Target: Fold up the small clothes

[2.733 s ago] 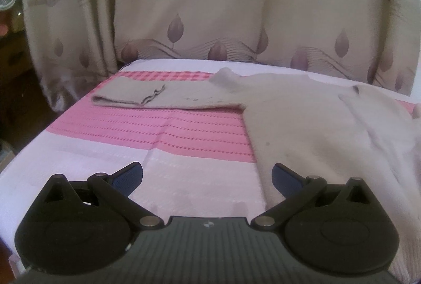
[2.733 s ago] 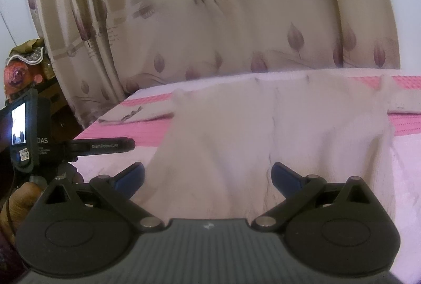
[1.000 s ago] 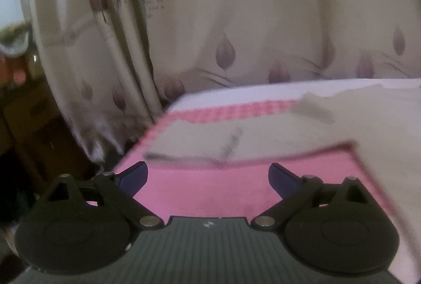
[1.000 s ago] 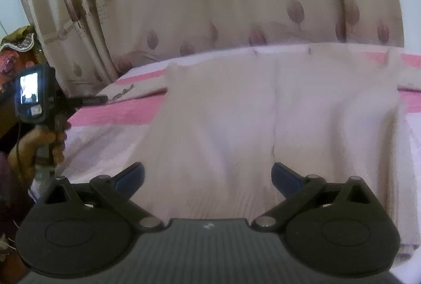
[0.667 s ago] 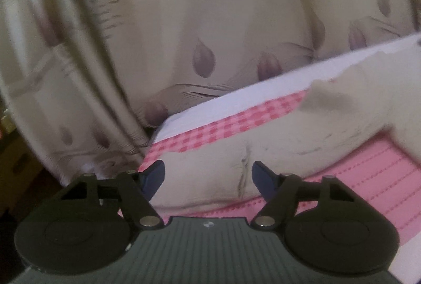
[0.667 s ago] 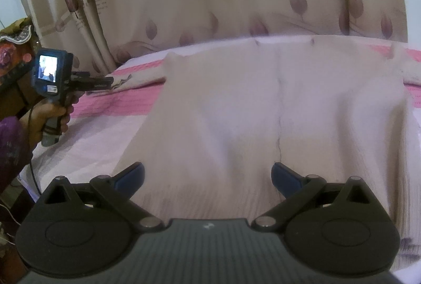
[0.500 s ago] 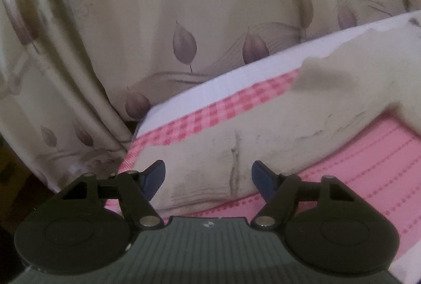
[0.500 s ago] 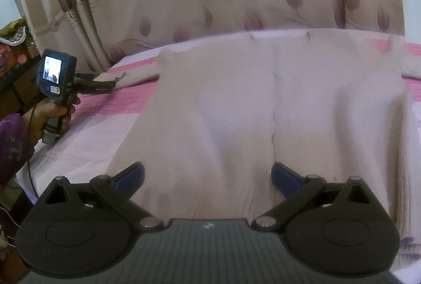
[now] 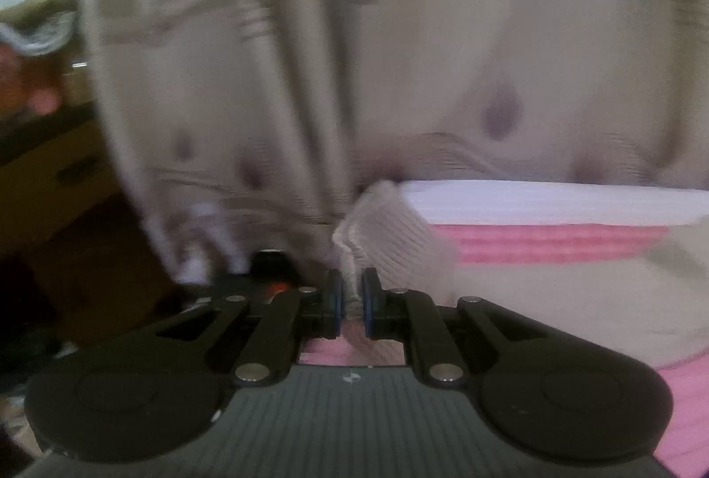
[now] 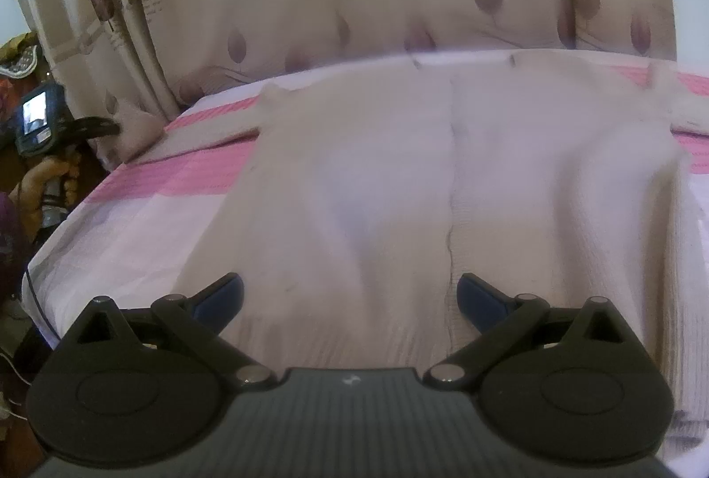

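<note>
Two views tell the story, left wrist first. Half a second ago the left tongs (image 9: 351,303) stood open over the sleeve of the beige sweater (image 9: 554,301); now their blue pads (image 9: 333,296) have come together on the ribbed cuff (image 9: 385,239), which stands up between them, lifted off the pink-striped bed cover (image 9: 531,247). The rest of the sleeve trails away to the right along the bed, and the leaf-print curtain (image 9: 443,57) behind is smeared with motion blur, so this hand seems to be moving. By the look of it, the grasp is made and the sleeve is ready to be carried across the body for the first fold.

From the right wrist, the right tongs (image 10: 350,296) hold nothing: the jaws stand wide apart, low over the near hem of the sweater (image 10: 443,176), much as they did a moment ago. The garment lies spread flat on the bed (image 10: 133,221), its far sleeve reaching left to where the left tongs (image 10: 95,126) pinch the raised cuff (image 10: 133,123) at the bed's edge. The body itself has barely shifted, so the fold proper is not yet begun.
</note>
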